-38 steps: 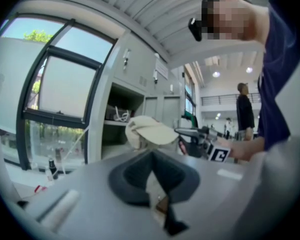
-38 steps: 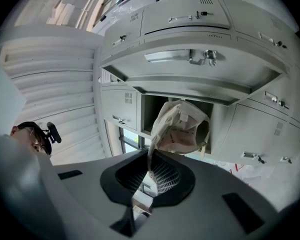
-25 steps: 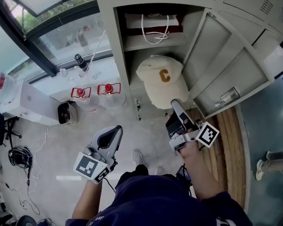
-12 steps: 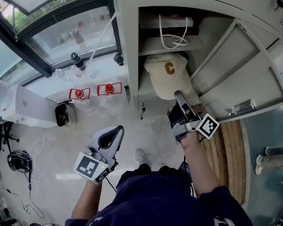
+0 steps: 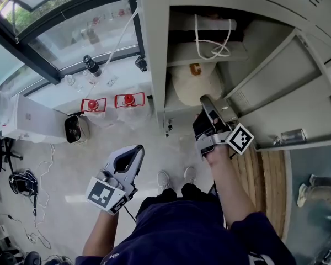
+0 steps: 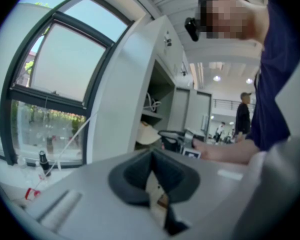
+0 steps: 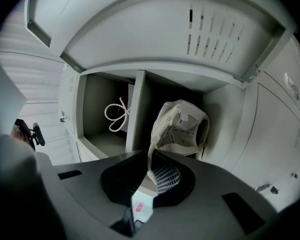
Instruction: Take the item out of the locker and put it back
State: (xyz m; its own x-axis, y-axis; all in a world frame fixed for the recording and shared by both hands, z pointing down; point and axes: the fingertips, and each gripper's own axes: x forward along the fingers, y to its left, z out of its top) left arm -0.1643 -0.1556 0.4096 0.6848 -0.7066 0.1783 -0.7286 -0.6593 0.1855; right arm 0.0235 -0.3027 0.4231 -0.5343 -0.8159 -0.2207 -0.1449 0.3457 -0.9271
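Head view, cap (image 5: 191,87) half-hidden, inside locker (image 5: 154,54)

Head view: above the person, facing steeply down over both arms to the floor (image 5: 60,164) and the locker (image 5: 154,48) front; the widest view.
Left gripper view: rides on the left gripper (image 6: 151,156), facing roughly level past the window (image 6: 65,69) to the locker's side; some way off.
Right gripper view: rides on the right gripper (image 7: 149,158), facing into the open compartment (tilted slightly upward); close in.
Shared: all three show the locker and the cap (image 5: 196,81); the head and left gripper views both show the right gripper.
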